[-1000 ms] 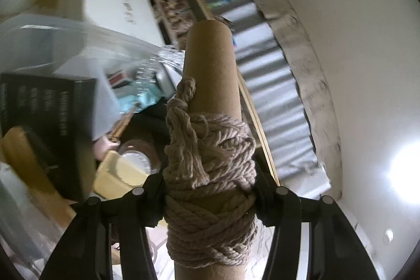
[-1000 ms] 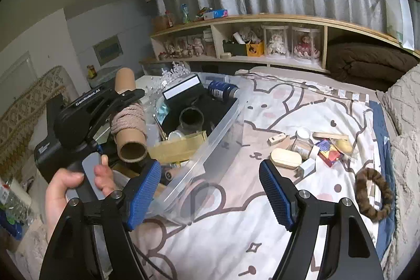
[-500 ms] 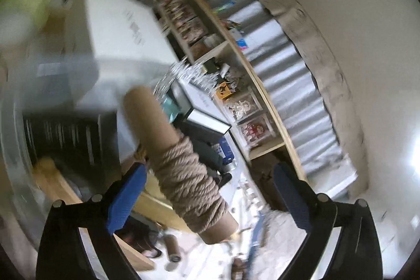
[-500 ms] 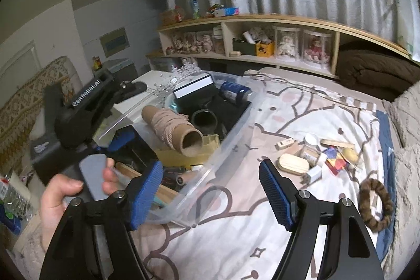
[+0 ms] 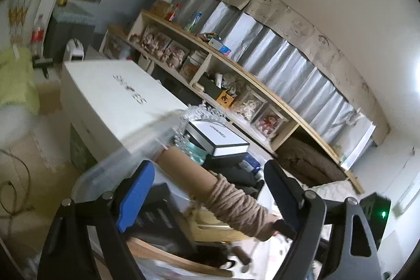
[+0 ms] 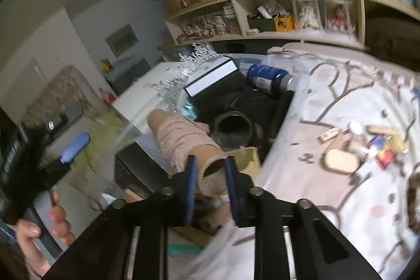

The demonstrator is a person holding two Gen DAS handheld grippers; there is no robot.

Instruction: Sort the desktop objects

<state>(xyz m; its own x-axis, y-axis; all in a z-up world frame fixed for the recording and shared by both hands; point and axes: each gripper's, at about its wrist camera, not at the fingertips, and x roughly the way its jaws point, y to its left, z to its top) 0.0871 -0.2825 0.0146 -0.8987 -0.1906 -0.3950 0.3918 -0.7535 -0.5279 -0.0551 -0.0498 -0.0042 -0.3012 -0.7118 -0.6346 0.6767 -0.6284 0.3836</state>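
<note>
A cardboard tube wound with beige rope (image 5: pixel 220 190) lies tilted across the things in a clear plastic bin (image 5: pixel 110 164). My left gripper (image 5: pixel 207 190) is open, its blue pads wide apart above the tube, not touching it. In the right wrist view my right gripper (image 6: pixel 210 175) is shut on the open near end of the rope tube (image 6: pixel 183 138). The left gripper's blue pad (image 6: pixel 74 147) and the hand holding it show at the left of that view.
The bin (image 6: pixel 278 106) also holds a black and white box (image 6: pixel 212 78), a blue bottle (image 6: pixel 265 76), a black cup (image 6: pixel 232 126) and a silver tiara (image 6: pixel 181 75). Small items (image 6: pixel 365 148) lie on the patterned cloth at right. A white box (image 5: pixel 118 101) stands left.
My left gripper opened and let go of the rope tube, which tipped down into the bin. My right gripper moved in to the left and closed on the tube's near end.
</note>
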